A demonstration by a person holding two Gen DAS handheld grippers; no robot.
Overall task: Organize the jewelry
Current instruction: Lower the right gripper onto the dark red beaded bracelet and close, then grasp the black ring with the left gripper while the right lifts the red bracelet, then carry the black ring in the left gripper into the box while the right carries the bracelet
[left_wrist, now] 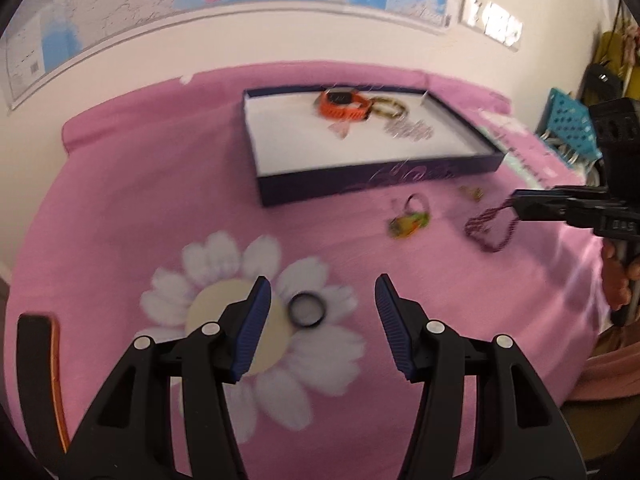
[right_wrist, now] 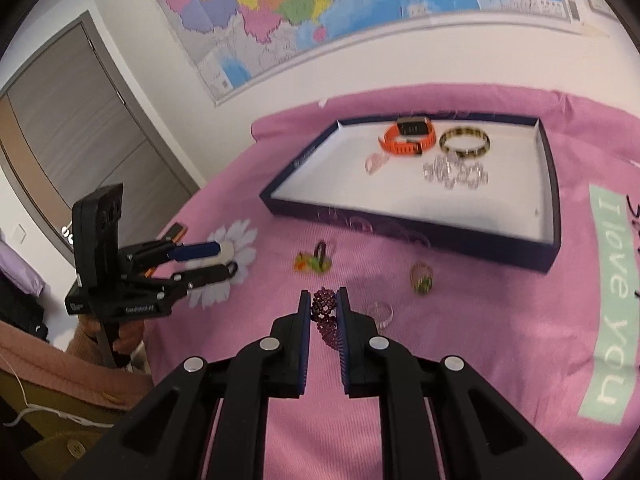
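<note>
Jewelry lies scattered on a pink cloth (left_wrist: 120, 200). In the left wrist view, a dark ring (left_wrist: 306, 310) sits on a white flower print (left_wrist: 224, 264), just ahead of the left gripper (left_wrist: 323, 292), whose jaws stand wide apart and hold nothing. Farther off, a shallow dark box (left_wrist: 360, 182) with a white floor holds an orange watch (left_wrist: 343, 105), a gold and dark bangle (left_wrist: 389, 109) beside it on the right, and a sparkly clear piece (left_wrist: 408, 129) nearer. In front of the box lie a yellow-green ornament (left_wrist: 408, 220) and a small blurred piece (left_wrist: 472, 192). At the right, the right gripper (left_wrist: 520, 204) pinches a purple beaded bracelet (left_wrist: 488, 226) that hangs from its tips.

In the right wrist view, the right gripper (right_wrist: 324, 300) has its jaws nearly closed on the purple beaded bracelet (right_wrist: 325, 316), which bulges between the blue pads (right_wrist: 306, 328). Near it on the right lie a clear ring (right_wrist: 380, 312) and a green and pink ring (right_wrist: 421, 278); the yellow-green ornament (right_wrist: 312, 261) lies ahead on the left. The box (right_wrist: 400, 232) holds the watch (right_wrist: 408, 136), the bangle (right_wrist: 465, 142), the sparkly piece (right_wrist: 456, 174) and a pale pink ring (right_wrist: 375, 163). A mint strip on the cloth reads "I love you" (right_wrist: 612, 304). The left gripper (right_wrist: 224, 258) is at the left, open over the flower print. A map (right_wrist: 300, 12) hangs on the far wall.
</note>
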